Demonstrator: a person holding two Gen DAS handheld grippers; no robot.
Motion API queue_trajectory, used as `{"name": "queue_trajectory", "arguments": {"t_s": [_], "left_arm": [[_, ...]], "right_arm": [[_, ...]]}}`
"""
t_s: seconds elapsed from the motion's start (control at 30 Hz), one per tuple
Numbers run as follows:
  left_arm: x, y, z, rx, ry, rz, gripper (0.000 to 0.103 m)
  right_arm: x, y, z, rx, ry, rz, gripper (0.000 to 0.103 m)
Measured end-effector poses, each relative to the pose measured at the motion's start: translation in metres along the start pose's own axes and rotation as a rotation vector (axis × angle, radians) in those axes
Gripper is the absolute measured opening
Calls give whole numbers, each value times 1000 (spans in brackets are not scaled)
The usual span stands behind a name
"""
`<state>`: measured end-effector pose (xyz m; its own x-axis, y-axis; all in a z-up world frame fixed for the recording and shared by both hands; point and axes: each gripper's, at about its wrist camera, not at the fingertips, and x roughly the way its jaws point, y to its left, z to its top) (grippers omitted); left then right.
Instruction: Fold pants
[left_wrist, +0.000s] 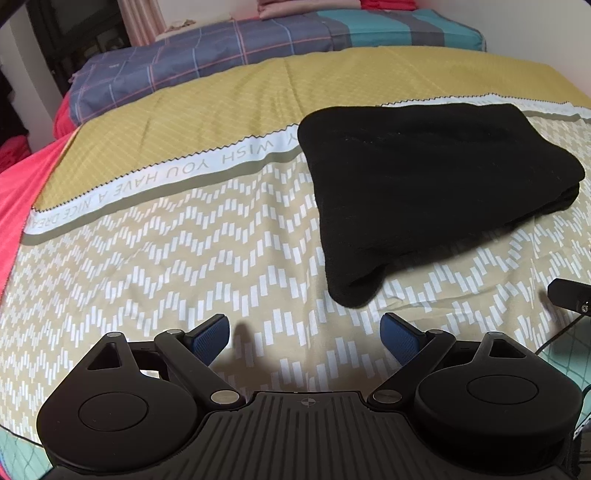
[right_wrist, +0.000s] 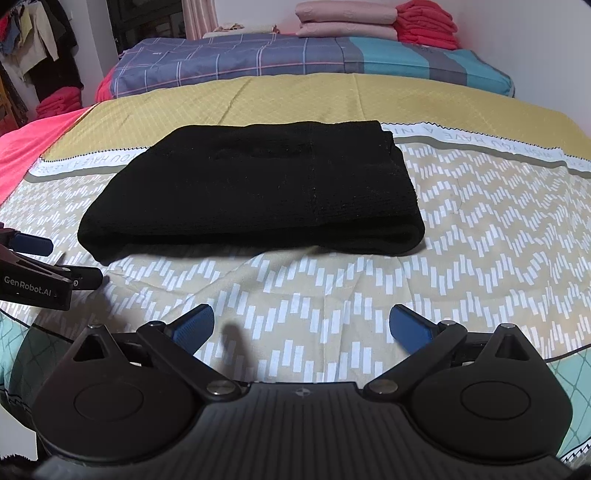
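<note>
The left gripper (left_wrist: 304, 338) is held with its blue-padded fingers (left_wrist: 210, 338) spread wide apart, nothing between them, above the patterned bedspread (left_wrist: 147, 280). The right gripper (right_wrist: 301, 328) is likewise held spread and empty over the same cloth, with the left gripper seen at the left edge of its view. The black pants (right_wrist: 251, 195) are laid folded into a thick rectangle on the bedspread, ahead of both grippers and apart from them, partly across the white lettered band (left_wrist: 166, 173). Beyond, a plaid quilt (right_wrist: 236, 61) and stacked pink pillows (right_wrist: 345, 22) are seen.
</note>
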<state>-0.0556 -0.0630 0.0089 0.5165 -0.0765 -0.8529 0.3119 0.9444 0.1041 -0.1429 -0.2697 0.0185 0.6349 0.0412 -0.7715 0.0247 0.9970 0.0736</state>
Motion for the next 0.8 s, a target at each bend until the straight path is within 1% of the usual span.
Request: {"name": "queue_trajectory", "arguments": {"t_s": [0.8], "left_arm": [[4, 0, 2, 13, 16, -7, 103]], "right_arm": [[4, 4, 4, -38, 11, 9, 102]]}}
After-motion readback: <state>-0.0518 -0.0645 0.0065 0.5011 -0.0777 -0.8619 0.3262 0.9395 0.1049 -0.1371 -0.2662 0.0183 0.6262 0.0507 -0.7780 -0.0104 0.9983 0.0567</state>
